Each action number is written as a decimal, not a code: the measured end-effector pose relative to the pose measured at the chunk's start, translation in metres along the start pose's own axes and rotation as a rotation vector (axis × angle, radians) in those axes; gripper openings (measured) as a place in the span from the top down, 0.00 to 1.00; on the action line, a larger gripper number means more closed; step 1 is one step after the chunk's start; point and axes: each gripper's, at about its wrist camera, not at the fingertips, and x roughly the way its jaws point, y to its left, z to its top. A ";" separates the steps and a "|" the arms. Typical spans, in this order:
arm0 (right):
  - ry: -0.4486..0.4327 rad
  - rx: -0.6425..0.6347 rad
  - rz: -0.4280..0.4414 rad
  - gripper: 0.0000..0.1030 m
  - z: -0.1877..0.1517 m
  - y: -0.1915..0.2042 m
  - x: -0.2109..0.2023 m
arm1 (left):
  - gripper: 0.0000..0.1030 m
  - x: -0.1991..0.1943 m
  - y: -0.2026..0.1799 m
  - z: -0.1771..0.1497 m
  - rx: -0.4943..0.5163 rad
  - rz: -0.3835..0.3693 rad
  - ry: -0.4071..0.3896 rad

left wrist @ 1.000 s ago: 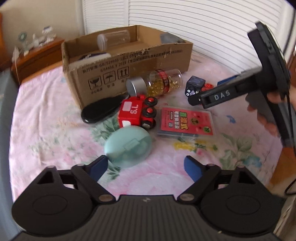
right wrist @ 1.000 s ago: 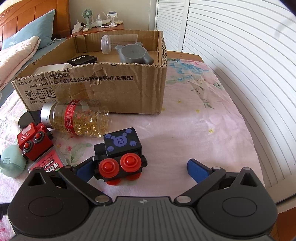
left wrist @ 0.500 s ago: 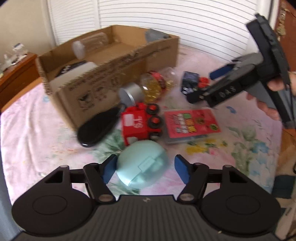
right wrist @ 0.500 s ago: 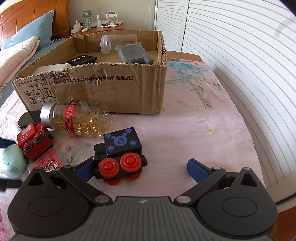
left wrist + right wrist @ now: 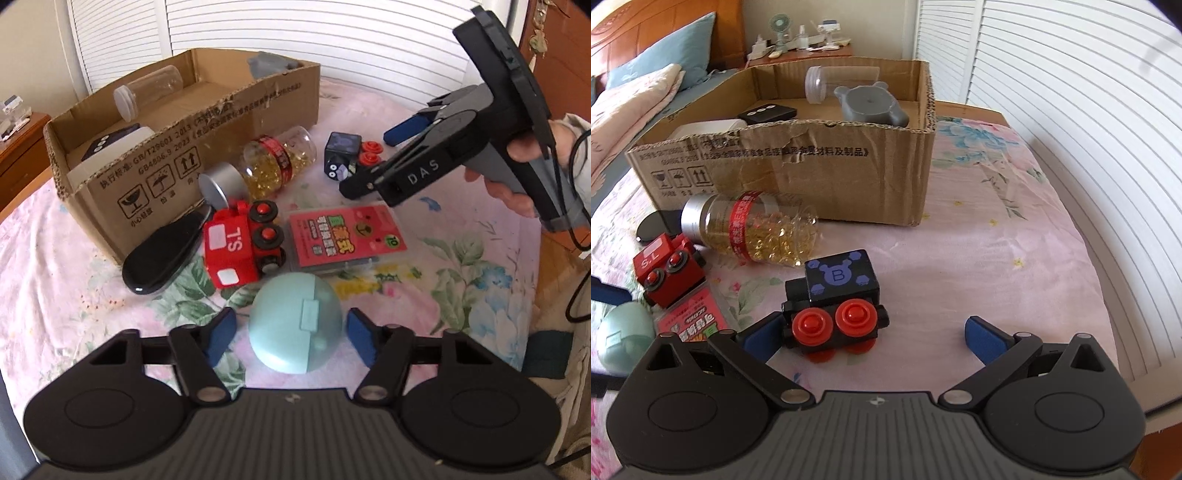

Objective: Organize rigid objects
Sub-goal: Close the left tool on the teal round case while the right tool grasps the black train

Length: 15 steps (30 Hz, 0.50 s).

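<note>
The left tool [image 5: 290, 332] has just been closing around the mint egg-shaped case [image 5: 293, 325] on the bed, just in front of the red toy train [image 5: 240, 247]; small gaps remain at both pads. The right tool [image 5: 871, 332] stands wide, the black toy train [image 5: 836, 306] against its left finger

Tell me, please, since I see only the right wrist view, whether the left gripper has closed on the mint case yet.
Observer: Not quite. The mint egg-shaped case sits between the left gripper's pads, which have just been closing, and a thin gap shows on each side.
Operator: What is the black thing behind the red train?
Observer: It is a glossy black oval case, lying beside the cardboard box's front wall.
Operator: How does my right gripper look from there?
Observer: The right gripper is open around the black toy train, with a hand on its handle.
</note>
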 end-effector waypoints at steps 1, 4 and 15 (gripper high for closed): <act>0.000 -0.008 0.006 0.00 0.000 0.000 0.000 | 0.50 -0.001 -0.001 0.001 0.002 0.002 -0.001; -0.004 -0.043 0.033 0.00 0.000 0.000 0.000 | 0.50 -0.003 -0.002 0.001 -0.026 0.022 0.006; -0.022 -0.165 0.129 0.19 0.005 0.012 -0.005 | 0.49 -0.008 0.009 -0.003 -0.149 0.105 0.010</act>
